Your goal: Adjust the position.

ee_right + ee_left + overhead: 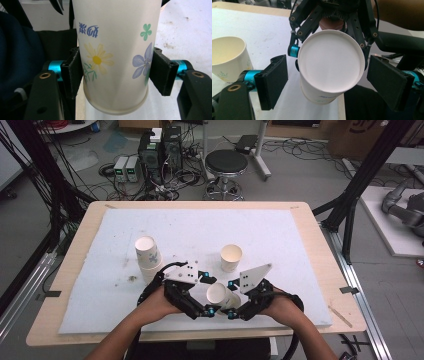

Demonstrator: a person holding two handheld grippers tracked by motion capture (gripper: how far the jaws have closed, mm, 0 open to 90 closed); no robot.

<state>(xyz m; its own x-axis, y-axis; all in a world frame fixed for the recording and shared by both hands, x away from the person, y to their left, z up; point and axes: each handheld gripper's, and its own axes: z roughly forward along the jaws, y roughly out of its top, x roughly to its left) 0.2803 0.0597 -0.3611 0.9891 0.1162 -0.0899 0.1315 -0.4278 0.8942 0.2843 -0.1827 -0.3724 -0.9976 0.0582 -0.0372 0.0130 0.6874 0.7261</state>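
Cup (223, 296) lies level above the counter's (300, 215) near edge, clamped in the right claw (233, 299); the left claw (202, 296) gapes wide around its base, pads clear.

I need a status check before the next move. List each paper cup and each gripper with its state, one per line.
Flowered white paper cup: held off the table, tilted, clamped at its sides.
Right gripper: shut on the flowered cup.
Left gripper: open, pads either side of the cup's base, not touching.
Stacked white paper cups: upright, mouth up, on the white mat.
Single cream paper cup: upright, looks empty.
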